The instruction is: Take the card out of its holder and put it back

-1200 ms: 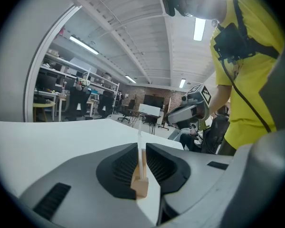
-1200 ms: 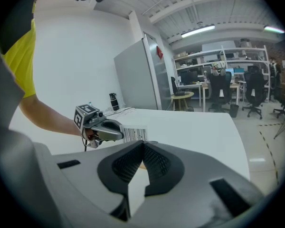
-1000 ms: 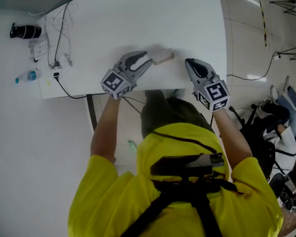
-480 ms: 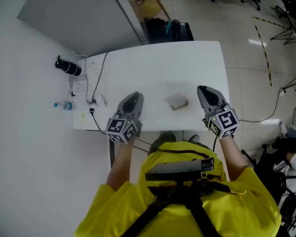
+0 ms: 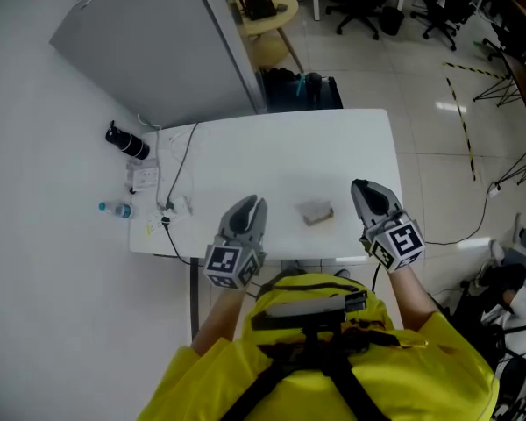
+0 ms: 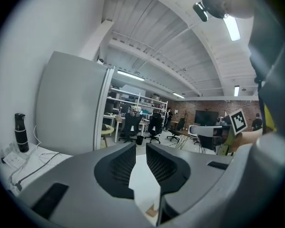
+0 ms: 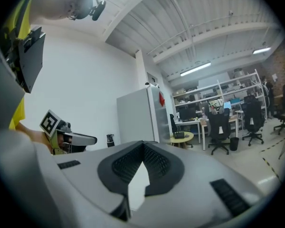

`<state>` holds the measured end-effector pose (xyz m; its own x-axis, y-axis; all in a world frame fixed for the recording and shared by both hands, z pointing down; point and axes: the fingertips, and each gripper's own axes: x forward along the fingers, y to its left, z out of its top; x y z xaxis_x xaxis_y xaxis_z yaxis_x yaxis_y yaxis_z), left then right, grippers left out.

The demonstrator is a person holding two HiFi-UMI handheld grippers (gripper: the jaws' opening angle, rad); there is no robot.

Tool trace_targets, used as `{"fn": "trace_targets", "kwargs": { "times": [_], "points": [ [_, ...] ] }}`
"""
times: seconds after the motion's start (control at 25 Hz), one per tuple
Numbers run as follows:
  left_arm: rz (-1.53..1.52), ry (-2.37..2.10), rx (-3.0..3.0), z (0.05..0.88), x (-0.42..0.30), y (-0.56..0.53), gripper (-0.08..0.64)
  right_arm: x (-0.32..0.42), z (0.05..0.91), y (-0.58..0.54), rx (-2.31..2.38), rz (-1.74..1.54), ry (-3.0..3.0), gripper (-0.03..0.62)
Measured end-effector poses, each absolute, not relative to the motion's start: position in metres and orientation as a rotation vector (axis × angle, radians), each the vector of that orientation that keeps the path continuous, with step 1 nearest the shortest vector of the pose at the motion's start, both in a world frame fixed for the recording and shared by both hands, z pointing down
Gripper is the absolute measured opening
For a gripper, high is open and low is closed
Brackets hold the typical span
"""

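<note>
A small tan card holder (image 5: 316, 211) lies on the white table (image 5: 280, 160) near its front edge, midway between my two grippers. My left gripper (image 5: 252, 202) hovers to its left, clear of it. In the left gripper view its jaws (image 6: 141, 148) stand a narrow gap apart with nothing between them. My right gripper (image 5: 361, 185) hangs to the right of the holder, also apart from it. Its fingertips (image 7: 142, 145) meet, and nothing is held. I cannot make out the card itself in the head view.
A black bottle (image 5: 127, 141), a water bottle (image 5: 114, 208) and cables with a power strip (image 5: 171, 202) sit at the table's left end. A grey partition (image 5: 149, 42) stands behind the table. Office chairs and a round yellow table (image 5: 265, 7) lie beyond.
My left gripper was at the holder a second ago; it has let go and drawn back to the left. The holder now lies alone on the table. The head view has pulled back.
</note>
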<state>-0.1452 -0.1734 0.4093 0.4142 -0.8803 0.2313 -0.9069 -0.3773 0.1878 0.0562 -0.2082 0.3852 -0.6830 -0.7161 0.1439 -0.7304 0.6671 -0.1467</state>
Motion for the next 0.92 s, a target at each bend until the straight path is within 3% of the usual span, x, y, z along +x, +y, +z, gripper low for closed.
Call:
{"fn": "trace_targets", "kwargs": {
  "times": [0.28,0.4,0.76,0.88,0.92],
  "points": [
    [0.141,-1.499,2.409,0.422,-0.142,-0.162,0.063,0.030,0.384,-0.210,1.183,0.275,-2.819,0.005],
    [0.142,-1.474,2.410,0.425,-0.145,-0.164,0.118,0.016,0.386,-0.206,1.147,0.272,-2.821,0.005],
    [0.136,-1.457,2.412,0.428,-0.148,-0.166,0.121,0.007,0.391,-0.207,1.161,0.280,-2.797,0.005],
    [0.144,-1.435,2.424,0.430,-0.147,-0.162,0.103,0.007,0.394,-0.206,1.176,0.287,-2.788,0.005],
    [0.150,-1.427,2.427,0.431,-0.146,-0.161,0.053,0.007,0.394,-0.206,1.179,0.290,-2.785,0.005]
  ]
}}
